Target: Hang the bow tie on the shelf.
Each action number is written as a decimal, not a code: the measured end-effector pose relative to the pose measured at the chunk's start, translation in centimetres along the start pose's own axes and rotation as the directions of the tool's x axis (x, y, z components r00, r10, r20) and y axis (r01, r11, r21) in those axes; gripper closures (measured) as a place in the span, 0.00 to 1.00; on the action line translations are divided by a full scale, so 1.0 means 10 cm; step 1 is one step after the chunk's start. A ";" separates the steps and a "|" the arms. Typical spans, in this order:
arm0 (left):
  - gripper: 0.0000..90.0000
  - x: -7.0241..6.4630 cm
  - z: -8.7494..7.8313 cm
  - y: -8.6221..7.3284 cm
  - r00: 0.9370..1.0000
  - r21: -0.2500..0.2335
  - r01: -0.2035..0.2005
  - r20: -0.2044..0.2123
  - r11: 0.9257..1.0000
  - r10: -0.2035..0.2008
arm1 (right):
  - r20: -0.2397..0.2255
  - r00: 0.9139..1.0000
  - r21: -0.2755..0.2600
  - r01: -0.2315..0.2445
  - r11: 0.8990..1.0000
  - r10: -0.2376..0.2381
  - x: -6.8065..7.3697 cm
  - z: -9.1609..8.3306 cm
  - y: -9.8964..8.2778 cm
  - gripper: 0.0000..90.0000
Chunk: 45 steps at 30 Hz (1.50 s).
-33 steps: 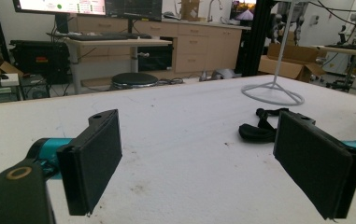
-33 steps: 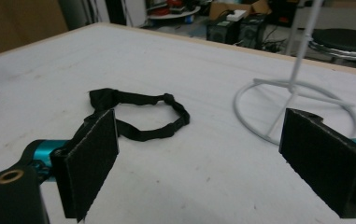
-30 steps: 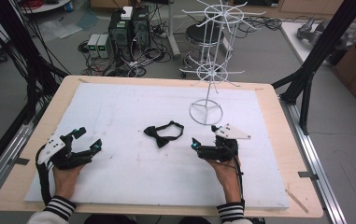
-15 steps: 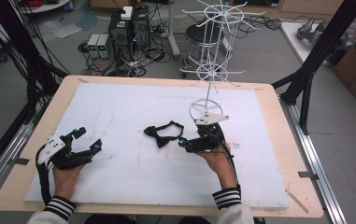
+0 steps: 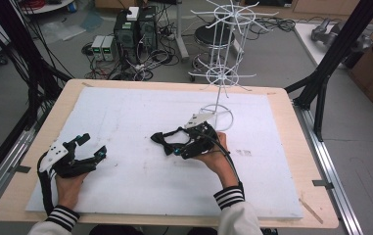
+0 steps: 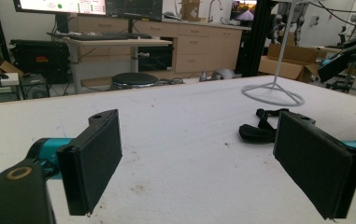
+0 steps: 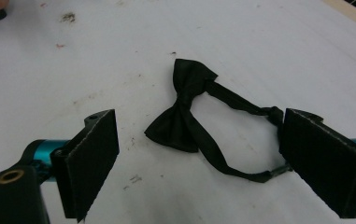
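Right gripper [image 5: 181, 147]: it has swung in from the right side of the white mat over the last second and now sits right at the bow tie, jaws spread wide and pointing left.
Bow tie [image 5: 164, 142]: flat on the mat near the centre, just left of the right gripper. In the right gripper view the black bow tie [image 7: 185, 109] lies between the two open pads, its strap looping off toward the right pad.
Contact: none yet that can be made out; the pads flank the fabric but nothing is pinched.
Left gripper [image 5: 88, 149]: parked at the near left of the mat, same spot as a second ago, jaws apart and holding nothing. Its own view shows the tie [image 6: 259, 130] well off to the right.
Wire rack [image 5: 221, 73]: the white stand rises at the far right of the mat, its ring base just beyond the right gripper.
What it means: the approach looks done; the pick-up is the step in hand, probably to hang the tie on the rack.
Next call: lower and close on the knot or a wing, not only the thin strap.
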<state>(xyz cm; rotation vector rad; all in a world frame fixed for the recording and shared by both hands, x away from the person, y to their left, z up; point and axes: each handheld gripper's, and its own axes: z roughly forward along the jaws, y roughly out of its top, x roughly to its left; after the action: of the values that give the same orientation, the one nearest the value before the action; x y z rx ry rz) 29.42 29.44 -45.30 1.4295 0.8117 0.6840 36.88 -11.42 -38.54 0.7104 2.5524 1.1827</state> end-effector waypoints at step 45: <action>0.17 0.01 0.00 0.00 1.000 -0.002 0.004 -0.002 1.000 -0.004 | 0.010 0.991 0.254 0.130 0.958 -0.137 -0.11 0.51 0.02 0.60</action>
<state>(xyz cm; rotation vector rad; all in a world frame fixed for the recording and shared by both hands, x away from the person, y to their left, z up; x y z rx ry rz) 29.43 29.50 -45.31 1.4257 0.8148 0.6828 39.97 -8.56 -41.66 0.5893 2.7087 0.8088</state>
